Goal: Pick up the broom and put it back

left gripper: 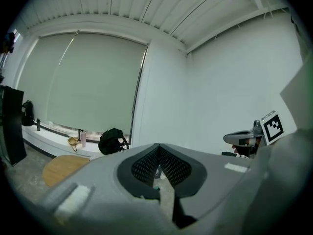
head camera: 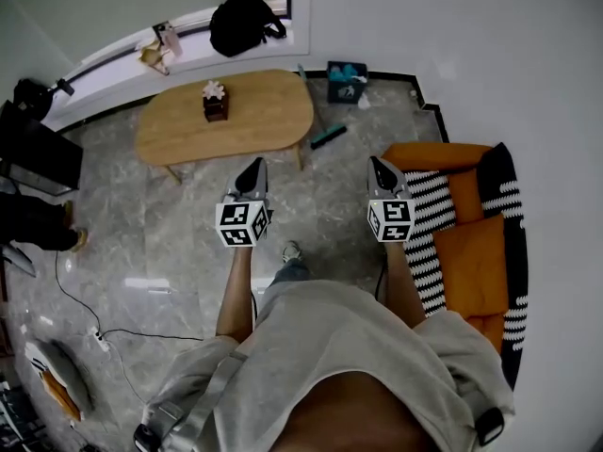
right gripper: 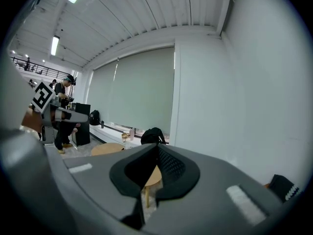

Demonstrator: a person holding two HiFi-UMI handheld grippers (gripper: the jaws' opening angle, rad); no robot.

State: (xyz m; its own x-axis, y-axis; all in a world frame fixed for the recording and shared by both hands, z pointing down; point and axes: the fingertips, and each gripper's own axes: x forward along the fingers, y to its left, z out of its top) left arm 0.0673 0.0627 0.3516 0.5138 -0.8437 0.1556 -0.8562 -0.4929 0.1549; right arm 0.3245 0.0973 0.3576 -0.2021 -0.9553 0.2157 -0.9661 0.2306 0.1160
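Observation:
The broom (head camera: 327,137) lies on the floor by the right end of the wooden table (head camera: 264,121); I see a dark teal head and a thin handle running up past the table's edge. My left gripper (head camera: 252,171) and right gripper (head camera: 381,169) are held side by side in front of the person, well short of the broom. Both point toward it, shut and empty. In the left gripper view the jaw tips (left gripper: 157,147) meet, and in the right gripper view the tips (right gripper: 157,147) also meet. Nothing is between either pair.
A small box with a flower (head camera: 215,102) stands on the table. A black backpack (head camera: 243,22) sits on the window ledge and a teal box (head camera: 347,80) by the wall. An orange sofa with striped cushions (head camera: 471,243) is at the right. A cable (head camera: 99,339) trails at the left.

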